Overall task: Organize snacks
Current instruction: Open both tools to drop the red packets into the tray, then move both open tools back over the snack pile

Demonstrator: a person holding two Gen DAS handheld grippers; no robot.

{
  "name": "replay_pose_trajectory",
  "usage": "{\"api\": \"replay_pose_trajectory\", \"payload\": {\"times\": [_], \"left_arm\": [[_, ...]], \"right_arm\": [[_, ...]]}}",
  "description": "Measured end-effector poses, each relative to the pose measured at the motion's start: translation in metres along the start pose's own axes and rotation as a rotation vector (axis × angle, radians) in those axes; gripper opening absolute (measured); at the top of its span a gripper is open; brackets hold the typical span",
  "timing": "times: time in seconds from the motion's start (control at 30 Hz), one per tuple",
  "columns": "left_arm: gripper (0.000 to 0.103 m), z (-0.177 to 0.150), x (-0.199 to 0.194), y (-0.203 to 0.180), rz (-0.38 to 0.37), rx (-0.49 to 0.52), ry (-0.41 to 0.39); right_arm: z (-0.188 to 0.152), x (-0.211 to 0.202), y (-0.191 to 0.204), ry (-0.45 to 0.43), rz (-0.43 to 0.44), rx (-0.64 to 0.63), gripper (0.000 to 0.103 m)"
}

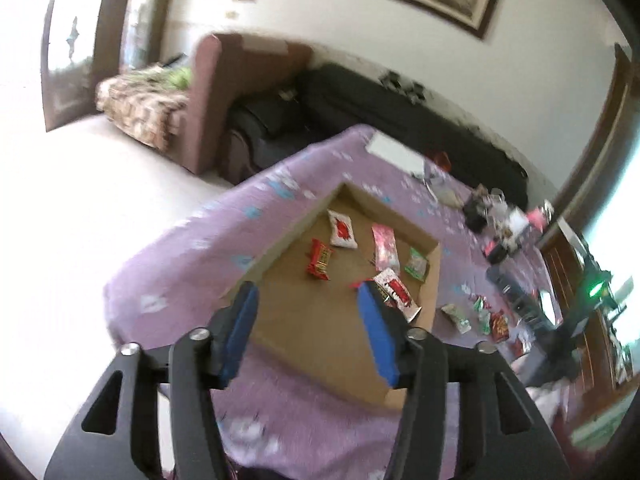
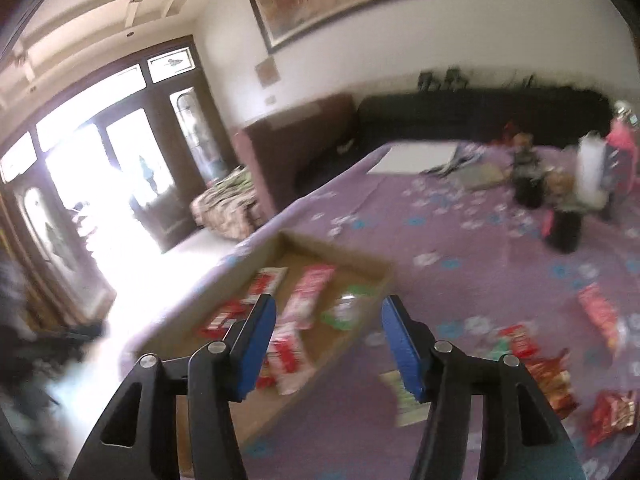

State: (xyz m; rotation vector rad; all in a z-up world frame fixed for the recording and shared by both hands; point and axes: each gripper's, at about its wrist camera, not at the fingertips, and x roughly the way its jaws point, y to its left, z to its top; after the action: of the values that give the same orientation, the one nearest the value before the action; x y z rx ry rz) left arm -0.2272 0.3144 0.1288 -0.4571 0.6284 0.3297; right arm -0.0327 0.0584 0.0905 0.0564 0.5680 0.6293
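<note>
Snacks are seen in two places: several packets lie flat inside a shallow cardboard box [image 1: 400,220], and others are scattered on the purple cloth [image 1: 180,248] to its right. Within the box, a white packet with a red print [image 1: 342,233] is placed near the far corner, a red bar [image 1: 320,264] just in front of it, a long pink packet [image 1: 385,249] to the right, a green packet [image 1: 417,266] close to the right wall, and a red-and-white packet [image 1: 398,294] nearest the camera. Outside the box, a pale green packet [image 1: 456,317] and a red bag [image 1: 499,325] are seen on the cloth, well apart from the box wall.

The left gripper [image 1: 308,302] is held above the near part of the box, its blue pads [image 1: 245,326] spread apart with nothing between them; no packet is touched.

From the right wrist view, heavily blurred, the right gripper [image 2: 328,316] is held over the box's right wall [image 2: 360,300] and the cloth beside it. Its jaws are likewise apart and empty. Red bags [image 2: 612,416] and a pale packet [image 2: 404,396] are spread on the cloth to its right. A dark sofa [image 1: 400,108] is set beyond the table.
</note>
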Motion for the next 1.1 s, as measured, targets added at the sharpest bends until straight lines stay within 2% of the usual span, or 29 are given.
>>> {"api": "replay_pose_trajectory", "payload": {"times": [0.07,0.13,0.2,0.37,0.6,0.67,0.87,0.97,1.1], "left_arm": [[0.053,0.0,-0.022,0.0,0.038,-0.014,-0.035],[0.053,0.002,-0.041,-0.005,0.068,-0.026,-0.069],[0.053,0.003,-0.06,-0.009,0.085,-0.031,-0.093],[0.053,0.002,-0.088,-0.02,0.083,-0.019,-0.134],[0.053,-0.006,-0.111,-0.033,0.083,0.024,-0.164],[0.059,-0.007,-0.11,-0.033,0.078,0.02,-0.161],[0.06,-0.013,-0.081,-0.041,0.014,0.016,-0.104],[0.06,-0.014,-0.051,-0.057,-0.054,0.038,-0.044],[0.06,-0.015,-0.005,-0.091,-0.165,0.09,0.043]], "right_arm": [[-0.015,-0.002,-0.004,-0.045,-0.067,-0.017,0.058],[-0.019,0.003,-0.002,-0.005,-0.052,-0.044,0.058],[-0.021,0.001,-0.001,-0.013,-0.055,-0.054,0.058],[-0.021,-0.012,-0.006,-0.073,-0.096,-0.055,0.059],[-0.027,-0.01,-0.007,-0.075,-0.144,-0.075,0.059],[-0.03,-0.011,-0.002,-0.083,-0.157,-0.104,0.059],[-0.03,-0.02,0.008,-0.128,-0.161,-0.151,0.061],[-0.022,-0.033,0.009,-0.174,-0.163,-0.15,0.061],[-0.009,-0.059,-0.013,-0.199,-0.193,-0.065,0.062]]}}
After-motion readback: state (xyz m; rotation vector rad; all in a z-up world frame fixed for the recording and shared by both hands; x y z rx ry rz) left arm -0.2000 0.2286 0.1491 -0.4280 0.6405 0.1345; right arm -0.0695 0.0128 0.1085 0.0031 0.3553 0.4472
